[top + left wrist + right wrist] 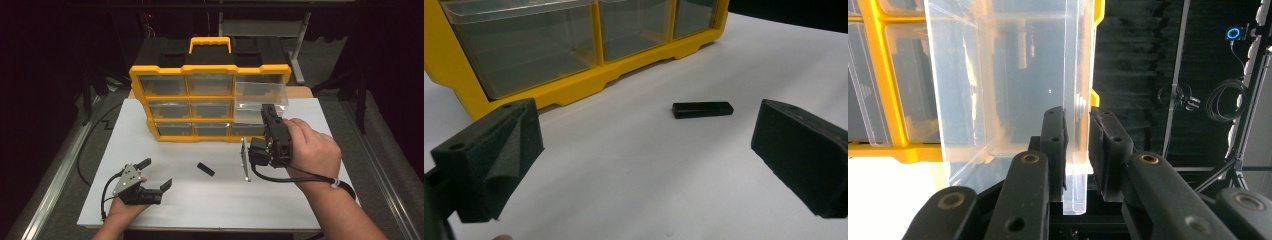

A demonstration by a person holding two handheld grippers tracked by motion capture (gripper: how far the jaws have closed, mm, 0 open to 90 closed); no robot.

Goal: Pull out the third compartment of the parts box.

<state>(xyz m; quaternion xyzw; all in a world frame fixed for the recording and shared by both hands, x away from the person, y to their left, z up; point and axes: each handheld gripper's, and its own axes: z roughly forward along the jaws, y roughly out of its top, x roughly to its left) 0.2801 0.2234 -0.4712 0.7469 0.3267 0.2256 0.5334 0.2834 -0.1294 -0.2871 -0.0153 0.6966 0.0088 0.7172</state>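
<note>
A yellow organizer (210,70) with clear drawers stands at the back of the white board. Its top right clear drawer (260,100) is pulled out toward me. My right gripper (270,113) is shut on that drawer's front wall; in the right gripper view the clear drawer (998,75) wall runs between the pads of the right gripper (1078,132). A small black block (205,169) lies flat on the board in front of the organizer. My left gripper (156,173) rests at the near left, open, with the black block (702,109) lying beyond its jaws and the organizer's (574,87) bottom row behind.
The white board (210,205) ends close to my hands, with a darker table surface around it. A black cable (85,150) curves along the left side. Metal rails run down both table edges. The other drawers are pushed in.
</note>
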